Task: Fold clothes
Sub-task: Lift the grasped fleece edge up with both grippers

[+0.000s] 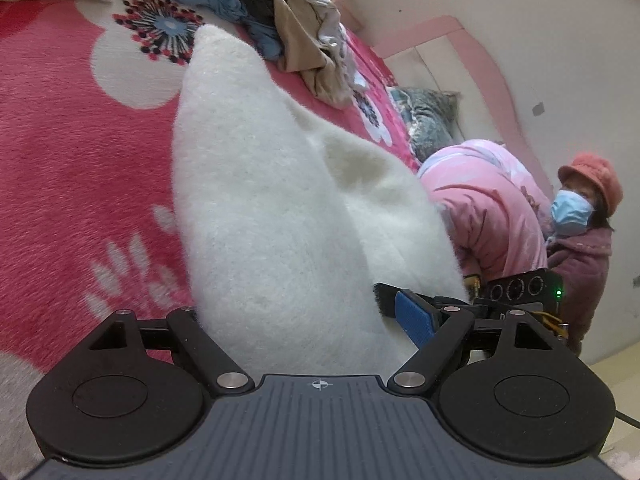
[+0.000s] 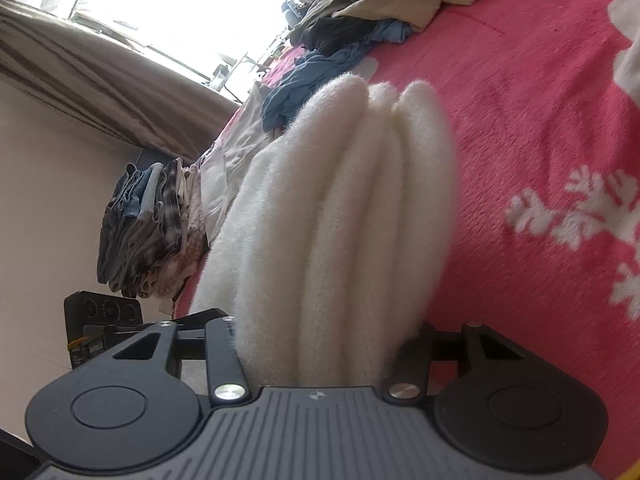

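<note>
Left wrist view: a bed covered by a pink floral blanket point(image 1: 72, 168) fills the left side; a pale wall and pink headboard point(image 1: 472, 40) stand at right. A heap of unfolded clothes point(image 1: 280, 20) lies at the far end. A person in a hat and mask point(image 1: 580, 224) sits at the right edge, beside pink bedding point(image 1: 488, 208). My left gripper point(image 1: 304, 320) has the white fleece garment point(image 1: 280, 208) running up between its jaws; the blue pad of the right-hand finger point(image 1: 414, 320) shows beside the cloth, apparently just clear of it. I cannot tell whether the jaws pinch it.

Right wrist view: same pink blanket point(image 2: 540, 140) at right, bright window and brown curtain point(image 2: 100, 76) at upper left. A stack of folded clothes point(image 2: 148, 232) sits at the bed's edge. My right gripper point(image 2: 320, 344) is clamped on several bunched folds of the white garment point(image 2: 352, 208), held above the blanket.
</note>
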